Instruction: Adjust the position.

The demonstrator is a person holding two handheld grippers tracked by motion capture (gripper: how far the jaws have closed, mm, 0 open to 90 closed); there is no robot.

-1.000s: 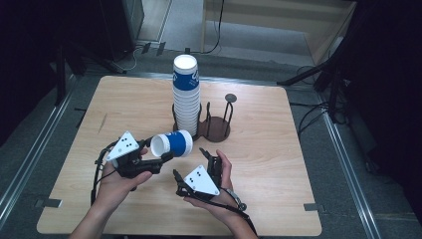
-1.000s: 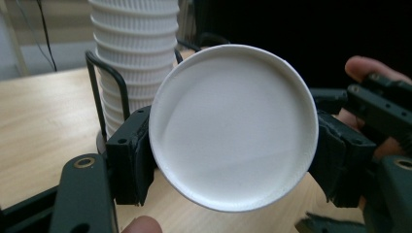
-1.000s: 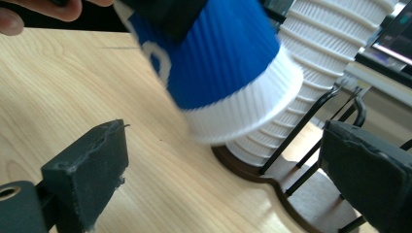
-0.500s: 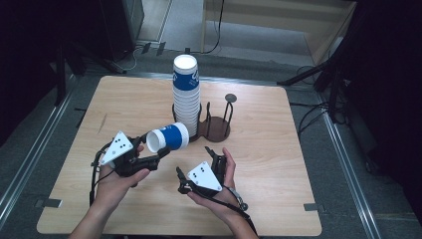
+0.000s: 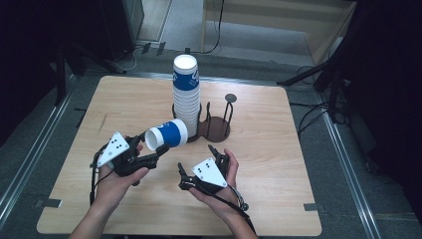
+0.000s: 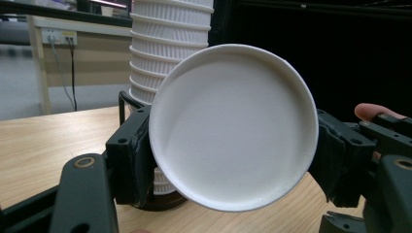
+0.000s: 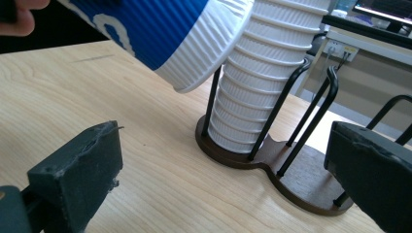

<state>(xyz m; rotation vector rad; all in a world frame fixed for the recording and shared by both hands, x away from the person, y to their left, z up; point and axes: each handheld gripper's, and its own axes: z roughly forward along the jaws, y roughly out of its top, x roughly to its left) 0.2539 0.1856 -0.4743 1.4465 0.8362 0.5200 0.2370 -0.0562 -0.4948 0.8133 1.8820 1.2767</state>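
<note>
Two grippers share the work here, and you hold them to different ends. Your left gripper [image 5: 149,158] is clamped on the paper cup [image 5: 166,135], its pads pressing the cup's wall from either side near the rim (the left gripper view looks straight into the cup's white mouth [image 6: 233,126], which faces back toward you). The cup hangs clear of the table [image 5: 278,199], lying nearly on its side with its base aimed at the stack of cups [image 5: 186,92] and close beside the stack's lower part; whether the two touch cannot be told. Gripping near the rim leaves the base and most of the blue band free, which suits a cup meant to be nested onto others or handed across.

Your right gripper [image 5: 199,167] rests low over the table just beside the left one, with its jaws spread wide and nothing between them; they have just been opening. In the right gripper view the blue band of the cup [image 7: 160,29] hangs above and ahead of the bare pads [image 7: 80,165], so this hand appears to stand ready to steady or take the cup.

The stack stands upright in one ring of the dark wire holder [image 5: 216,127]; the neighbouring ring is empty. The wire uprights keep the tall stack from toppling, which is presumably why the cups are stored there.
</note>
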